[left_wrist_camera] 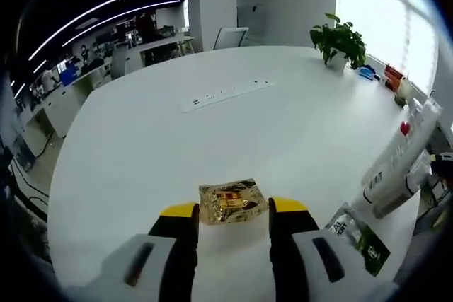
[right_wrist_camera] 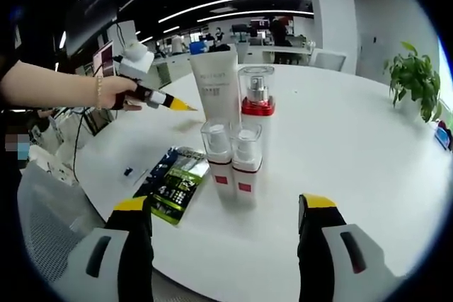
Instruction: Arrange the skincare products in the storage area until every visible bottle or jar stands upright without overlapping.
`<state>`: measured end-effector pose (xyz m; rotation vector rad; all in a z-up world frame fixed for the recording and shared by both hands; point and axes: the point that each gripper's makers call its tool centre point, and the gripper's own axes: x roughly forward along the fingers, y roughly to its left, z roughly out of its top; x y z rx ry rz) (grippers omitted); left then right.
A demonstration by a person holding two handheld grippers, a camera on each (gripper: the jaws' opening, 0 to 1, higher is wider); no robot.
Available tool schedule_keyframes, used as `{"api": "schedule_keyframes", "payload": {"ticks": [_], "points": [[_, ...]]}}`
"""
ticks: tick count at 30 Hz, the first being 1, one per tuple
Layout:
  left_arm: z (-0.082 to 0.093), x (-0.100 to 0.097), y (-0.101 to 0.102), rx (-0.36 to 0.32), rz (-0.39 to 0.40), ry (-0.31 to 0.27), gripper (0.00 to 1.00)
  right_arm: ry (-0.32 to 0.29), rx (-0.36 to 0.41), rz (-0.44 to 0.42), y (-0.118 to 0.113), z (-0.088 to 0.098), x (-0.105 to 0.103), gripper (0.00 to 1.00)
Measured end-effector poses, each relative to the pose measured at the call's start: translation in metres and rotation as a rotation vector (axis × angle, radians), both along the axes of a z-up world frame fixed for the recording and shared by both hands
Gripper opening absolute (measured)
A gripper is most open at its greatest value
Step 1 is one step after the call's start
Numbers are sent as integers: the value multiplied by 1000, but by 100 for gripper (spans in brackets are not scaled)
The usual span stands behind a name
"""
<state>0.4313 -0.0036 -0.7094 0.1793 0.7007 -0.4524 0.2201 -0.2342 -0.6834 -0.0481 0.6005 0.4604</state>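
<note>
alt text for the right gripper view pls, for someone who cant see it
Four upright skincare products cluster on a white round table: a white tube, a red-collared pump bottle and two small clear-capped bottles. The right gripper faces them, jaws open; a green sachet lies flat to their left.

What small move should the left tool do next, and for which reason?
Probably ease the left tool forward and close on the gold sachet, since it lies flat on the white table just between the open jaws. In the right gripper view the bottles and tube already stand upright.
</note>
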Motion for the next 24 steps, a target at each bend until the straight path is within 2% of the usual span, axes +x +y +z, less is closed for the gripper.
{"api": "schedule_keyframes", "payload": {"ticks": [4,7,10,17,24], "points": [[12,-12,-1,-9,-9,-12,37,-8,7,-1,0,2,1,84],[13,-17,1,-15,-8,-20,37,-15,19,0,1,5,1,84],[21,-26,2,-28,-10,-32,37,-16,30,6,3,7,1,84],[40,-40,3,-60,-11,-68,37,-40,39,22,6,21,-1,84],[61,-64,2,-88,-35,-104,37,-64,61,39,12,33,-4,83]]}}
